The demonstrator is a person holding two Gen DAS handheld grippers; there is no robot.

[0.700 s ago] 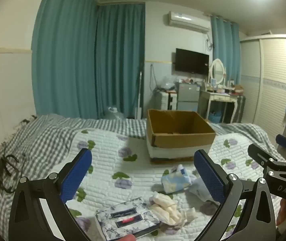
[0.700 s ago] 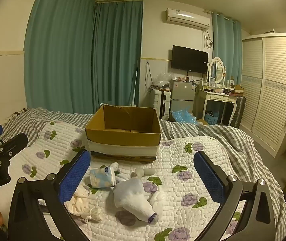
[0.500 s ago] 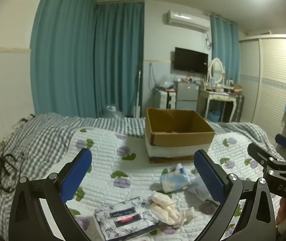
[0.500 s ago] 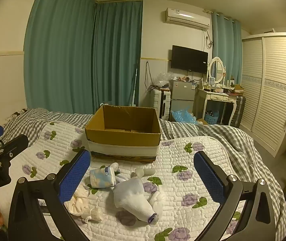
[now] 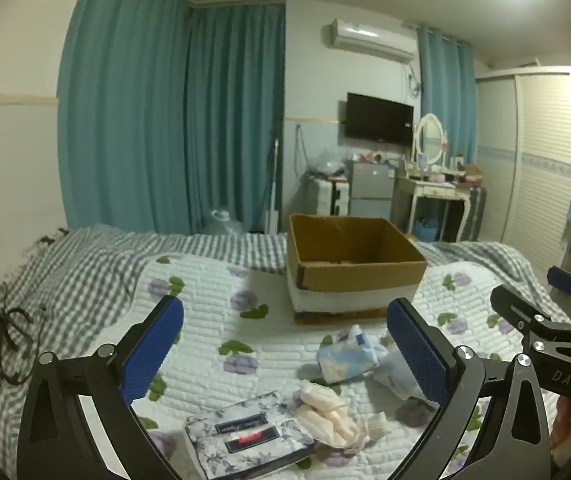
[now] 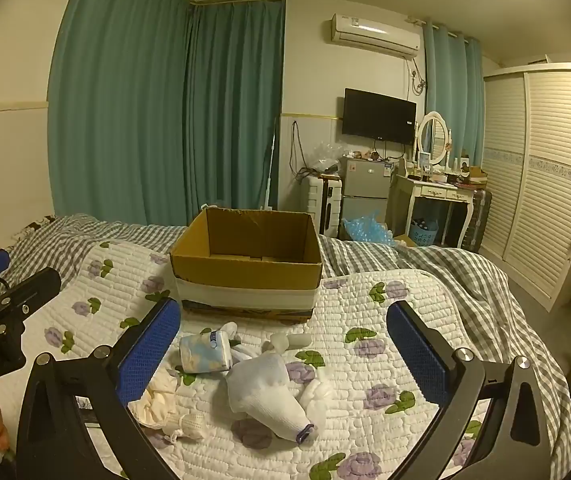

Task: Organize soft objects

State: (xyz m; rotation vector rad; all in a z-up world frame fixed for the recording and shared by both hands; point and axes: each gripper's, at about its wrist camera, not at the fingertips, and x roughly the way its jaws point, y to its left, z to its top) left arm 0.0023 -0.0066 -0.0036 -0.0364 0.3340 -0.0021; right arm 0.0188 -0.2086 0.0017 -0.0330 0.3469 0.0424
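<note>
An open cardboard box (image 5: 351,264) (image 6: 247,264) stands on the flowered quilt. In front of it lie soft things: a blue patterned roll (image 5: 347,358) (image 6: 205,352), a white sock bundle (image 6: 269,394), a cream cloth bundle (image 5: 327,412) (image 6: 157,400) and a flowered tissue pack (image 5: 249,442). My left gripper (image 5: 285,344) is open and empty above the quilt, short of the pile. My right gripper (image 6: 283,344) is open and empty above the sock bundle; it also shows at the right edge of the left wrist view (image 5: 541,320).
A grey checked blanket (image 6: 445,264) covers the bed around the quilt. Black cables (image 5: 3,340) lie at the left edge of the bed. Curtains, a dresser, a small fridge and a wardrobe stand beyond the bed.
The left wrist view has shifted slightly, so the box and pile sit a little lower and left. The right gripper has hardly moved. Both stay open.
</note>
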